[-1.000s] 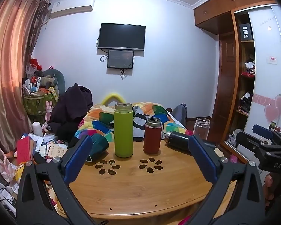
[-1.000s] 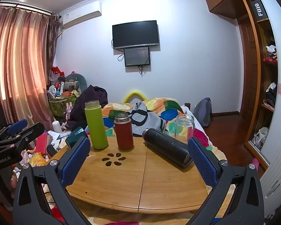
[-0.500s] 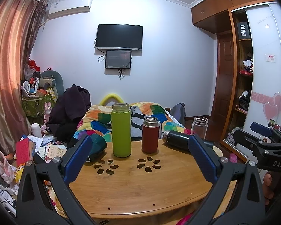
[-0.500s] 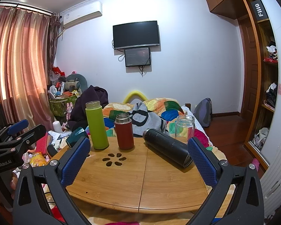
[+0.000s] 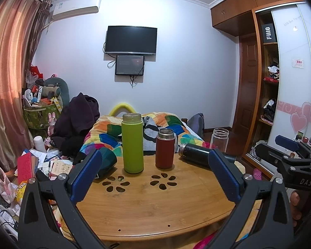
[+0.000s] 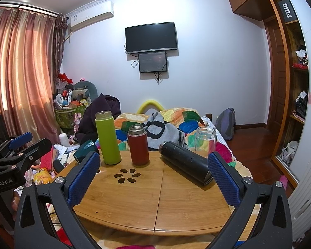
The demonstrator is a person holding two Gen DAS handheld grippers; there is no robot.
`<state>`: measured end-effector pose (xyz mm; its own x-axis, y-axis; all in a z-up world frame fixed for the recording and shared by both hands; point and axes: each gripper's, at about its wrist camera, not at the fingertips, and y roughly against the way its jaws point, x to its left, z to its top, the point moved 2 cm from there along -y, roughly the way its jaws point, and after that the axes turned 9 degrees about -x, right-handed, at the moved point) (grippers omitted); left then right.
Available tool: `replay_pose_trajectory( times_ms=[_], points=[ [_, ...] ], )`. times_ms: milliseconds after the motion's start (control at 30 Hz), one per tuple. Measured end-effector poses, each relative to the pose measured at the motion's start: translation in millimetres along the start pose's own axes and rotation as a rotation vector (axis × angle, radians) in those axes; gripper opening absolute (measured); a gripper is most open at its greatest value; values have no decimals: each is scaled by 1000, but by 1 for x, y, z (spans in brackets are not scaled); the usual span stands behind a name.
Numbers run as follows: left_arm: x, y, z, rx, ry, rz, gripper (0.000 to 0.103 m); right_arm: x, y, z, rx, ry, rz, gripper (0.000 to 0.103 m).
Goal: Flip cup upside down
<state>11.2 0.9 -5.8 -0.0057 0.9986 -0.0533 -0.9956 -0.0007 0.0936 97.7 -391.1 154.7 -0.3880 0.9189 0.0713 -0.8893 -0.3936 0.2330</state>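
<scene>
On a round bamboo table (image 5: 147, 205) stand a tall green cup (image 5: 132, 143), a shorter dark red cup (image 5: 165, 148) and a clear glass cup (image 5: 219, 140), all upright with open tops. A black cup (image 5: 193, 151) lies on its side. A dark teal cup (image 5: 106, 160) lies at the table's left edge. In the right wrist view they are the green cup (image 6: 107, 138), red cup (image 6: 138, 144), black cup (image 6: 185, 161) and glass cup (image 6: 205, 139). My left gripper (image 5: 154, 176) and right gripper (image 6: 153, 178) are open and empty, held short of the cups.
The table (image 6: 155, 203) sits on a bed with a colourful quilt (image 5: 165, 122). Clutter of papers and bags (image 5: 31, 166) lies left of it. A wardrobe (image 5: 290, 103) stands at the right. The right gripper's body (image 5: 290, 166) shows at the left view's right edge.
Both views have shifted only slightly; the left gripper has drifted a little, so the cups sit slightly lower and left. No cup has moved.
</scene>
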Motion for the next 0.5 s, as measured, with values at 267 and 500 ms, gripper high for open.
replay_pose_trajectory(
  times_ms=[267, 500],
  points=[
    [-1, 0, 0, 2, 2, -3, 103, 0, 0, 1, 3, 1, -2, 103],
    [-2, 0, 0, 3, 2, -4, 103, 6, -2, -4, 2, 6, 1, 103]
  ],
)
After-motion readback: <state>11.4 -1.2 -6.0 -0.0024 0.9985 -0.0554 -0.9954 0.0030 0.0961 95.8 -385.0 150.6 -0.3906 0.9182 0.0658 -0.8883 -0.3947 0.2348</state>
